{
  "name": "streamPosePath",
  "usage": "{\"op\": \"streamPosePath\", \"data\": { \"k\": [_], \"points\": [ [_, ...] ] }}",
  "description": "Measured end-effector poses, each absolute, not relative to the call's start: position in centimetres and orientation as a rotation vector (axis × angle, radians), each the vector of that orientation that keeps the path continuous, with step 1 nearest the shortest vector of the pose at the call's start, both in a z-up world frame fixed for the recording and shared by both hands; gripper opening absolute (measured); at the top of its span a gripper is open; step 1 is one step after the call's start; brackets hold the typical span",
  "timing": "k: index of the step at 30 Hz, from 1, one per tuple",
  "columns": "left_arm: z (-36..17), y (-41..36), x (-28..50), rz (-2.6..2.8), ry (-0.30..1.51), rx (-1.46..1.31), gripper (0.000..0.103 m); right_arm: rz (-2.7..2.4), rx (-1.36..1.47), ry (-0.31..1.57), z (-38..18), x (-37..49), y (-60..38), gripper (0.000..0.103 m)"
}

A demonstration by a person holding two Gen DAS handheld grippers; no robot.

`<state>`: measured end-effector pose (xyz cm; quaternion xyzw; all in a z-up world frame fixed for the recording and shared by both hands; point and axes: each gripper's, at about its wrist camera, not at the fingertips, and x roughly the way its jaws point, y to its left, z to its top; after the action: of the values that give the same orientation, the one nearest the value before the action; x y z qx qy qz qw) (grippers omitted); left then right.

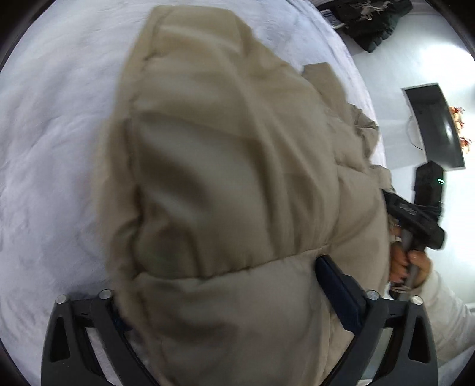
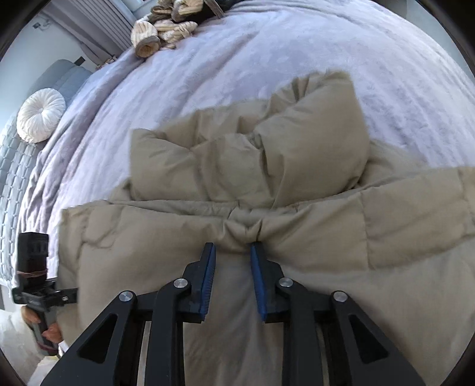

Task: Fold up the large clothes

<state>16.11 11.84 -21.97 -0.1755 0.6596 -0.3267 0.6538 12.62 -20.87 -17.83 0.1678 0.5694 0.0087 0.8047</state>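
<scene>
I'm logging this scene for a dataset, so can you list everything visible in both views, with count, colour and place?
Puffer jacket: one, beige, on the bed, filling the middle of both views.
Bed cover: one, pale lilac, under the jacket.
Round cushion: one, white, pleated, at the head of the bed.
Knit garments: a heap, cream, at the bed's far edge.
Dark clothes: a pile, black, on the floor beyond the bed.
Monitor: one, black, on the floor.
Left tongs: one, black with blue pads, wide around a thick fold of jacket; grip unclear.
Right tongs: one, black with blue pads, pinching a jacket seam.
Right hand: one, gripping the handle.
</scene>
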Motion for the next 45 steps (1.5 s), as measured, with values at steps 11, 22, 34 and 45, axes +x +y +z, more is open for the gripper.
{"op": "streamPosePath", "data": {
  "k": [11, 22, 34, 45],
  "points": [
    [-12.6, 7.5, 14.3, -1.029, 1.413, -0.574, 0.03, -0.007, 0.371, 1.245, -19.9, 13.4, -21.3, 0.023],
    [-8.2, 0.1, 12.0, -1.05, 1.403, -0.529, 0.03, 0.007, 0.49, 1.189, -14.5, 9.3, -24.5, 0.024],
    [-4.1, -9.1, 12.7, -0.895, 1.476, -0.387, 0.03, 0.002, 0.759, 1.201, -19.3, -4.8, -24.2, 0.006],
    [-3.9, -22.6, 9.6, -1.059, 1.557, -0.233, 0.066, 0.118, 1.075, 1.116, -21.3, -6.4, -28.6, 0.003]
  ]
}}
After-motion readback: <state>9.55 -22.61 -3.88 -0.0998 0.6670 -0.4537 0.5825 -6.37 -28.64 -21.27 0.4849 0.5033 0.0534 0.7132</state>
